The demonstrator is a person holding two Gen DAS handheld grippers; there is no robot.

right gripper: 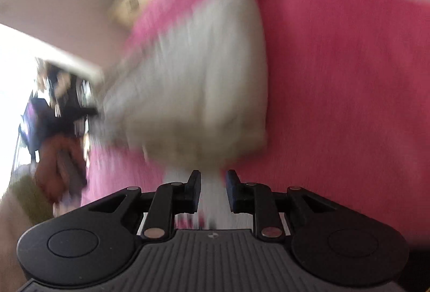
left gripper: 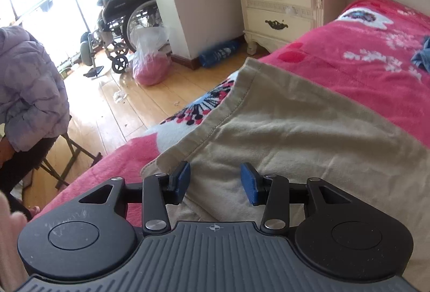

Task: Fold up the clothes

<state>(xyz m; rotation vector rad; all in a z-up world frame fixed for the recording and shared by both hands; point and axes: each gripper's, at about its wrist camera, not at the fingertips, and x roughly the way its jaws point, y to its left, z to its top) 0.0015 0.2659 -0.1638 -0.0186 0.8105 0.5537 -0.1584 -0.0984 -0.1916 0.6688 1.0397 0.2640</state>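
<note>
A beige garment lies spread on the pink bed blanket. My left gripper is open and empty, its blue pads just above the garment's near part, beside a hemmed edge. The right wrist view is heavily motion-blurred. There the same beige garment lies ahead of my right gripper, which is open with a gap between its fingers. Whether cloth lies between them is unclear.
A cream nightstand stands at the bed's head. A wheelchair, a plastic bag and a seated person in a lilac jacket are on the wooden floor to the left. A blue cloth lies on the bed.
</note>
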